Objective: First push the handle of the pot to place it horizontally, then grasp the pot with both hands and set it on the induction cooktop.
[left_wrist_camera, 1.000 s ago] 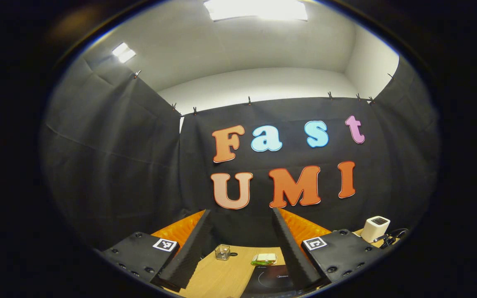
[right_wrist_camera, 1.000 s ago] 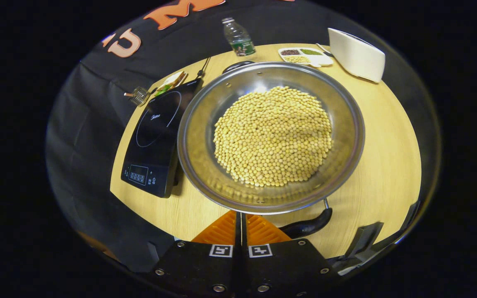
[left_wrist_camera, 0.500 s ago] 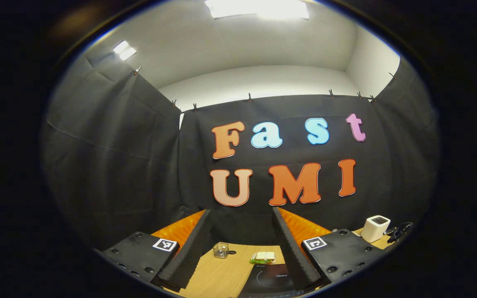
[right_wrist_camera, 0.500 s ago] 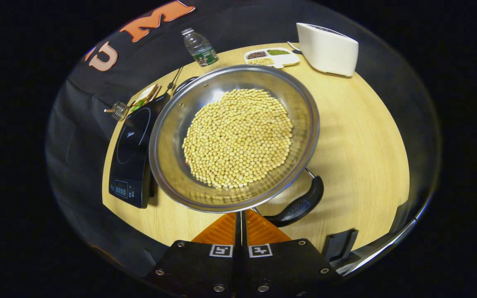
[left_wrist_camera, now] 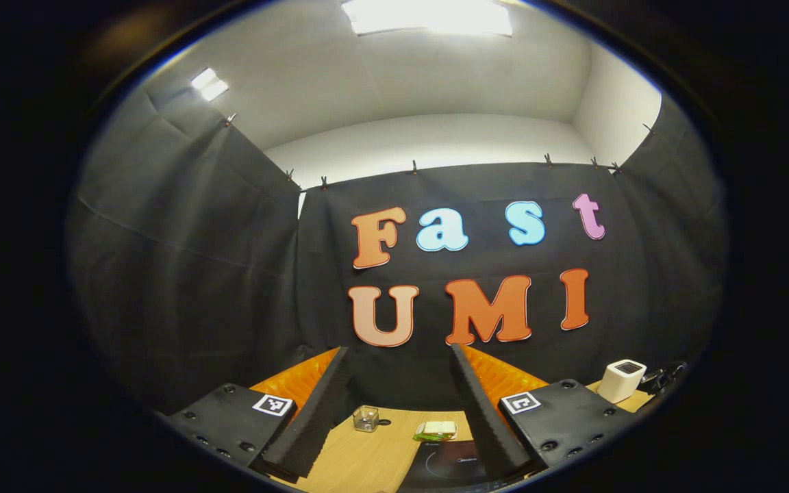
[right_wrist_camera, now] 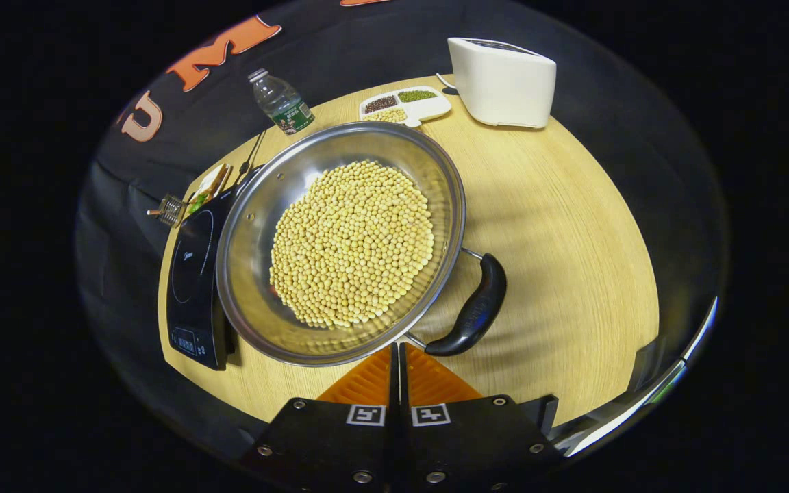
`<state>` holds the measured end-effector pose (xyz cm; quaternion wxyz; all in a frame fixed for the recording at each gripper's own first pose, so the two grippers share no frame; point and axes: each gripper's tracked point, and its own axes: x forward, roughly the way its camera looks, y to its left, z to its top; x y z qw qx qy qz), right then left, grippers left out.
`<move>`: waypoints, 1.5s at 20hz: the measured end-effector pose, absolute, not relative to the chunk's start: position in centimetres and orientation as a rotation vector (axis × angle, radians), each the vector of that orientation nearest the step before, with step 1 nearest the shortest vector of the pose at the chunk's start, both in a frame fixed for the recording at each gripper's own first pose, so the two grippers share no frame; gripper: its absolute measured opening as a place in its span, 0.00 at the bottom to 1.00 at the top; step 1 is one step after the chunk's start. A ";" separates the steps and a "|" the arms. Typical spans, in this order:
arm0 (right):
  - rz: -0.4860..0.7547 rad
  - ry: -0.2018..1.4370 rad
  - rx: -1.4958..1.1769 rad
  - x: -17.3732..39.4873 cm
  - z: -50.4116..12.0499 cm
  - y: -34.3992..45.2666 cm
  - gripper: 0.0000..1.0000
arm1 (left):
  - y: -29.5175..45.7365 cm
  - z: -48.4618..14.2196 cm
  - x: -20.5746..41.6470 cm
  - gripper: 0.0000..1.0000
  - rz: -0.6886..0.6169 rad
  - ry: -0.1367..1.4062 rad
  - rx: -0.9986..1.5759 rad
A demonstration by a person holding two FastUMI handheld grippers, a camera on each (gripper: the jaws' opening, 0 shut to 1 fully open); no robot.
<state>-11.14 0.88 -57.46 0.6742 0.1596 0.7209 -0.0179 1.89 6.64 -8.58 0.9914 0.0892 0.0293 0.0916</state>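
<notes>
While the left gripper point(left_wrist_camera: 394, 383) hangs with fingers spread, empty, its view barely shifts from a second ago; the induction cooktop point(left_wrist_camera: 451, 464) sits at bottom centre. In the right gripper view the pot point(right_wrist_camera: 340, 243), heaped with beans, has swung toward centre-left, its handle point(right_wrist_camera: 473, 311) now lower-right, probably pushed; the right gripper point(right_wrist_camera: 396, 352) is closed, empty.
</notes>
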 end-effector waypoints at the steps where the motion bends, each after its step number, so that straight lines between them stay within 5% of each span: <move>1: -0.051 1.621 0.354 -10.8 -57.6 0.4 0.00 | 6.5 -8.8 2.0 0.97 0.180 0.064 0.176; 11: -0.223 1.593 0.424 -8.1 -59.4 -3.2 0.00 | 7.1 -9.9 2.2 0.97 0.184 0.091 0.166; 30: -0.329 1.540 0.537 -2.4 -61.6 -5.9 0.00 | 3.9 -15.7 4.9 0.97 0.133 0.186 0.195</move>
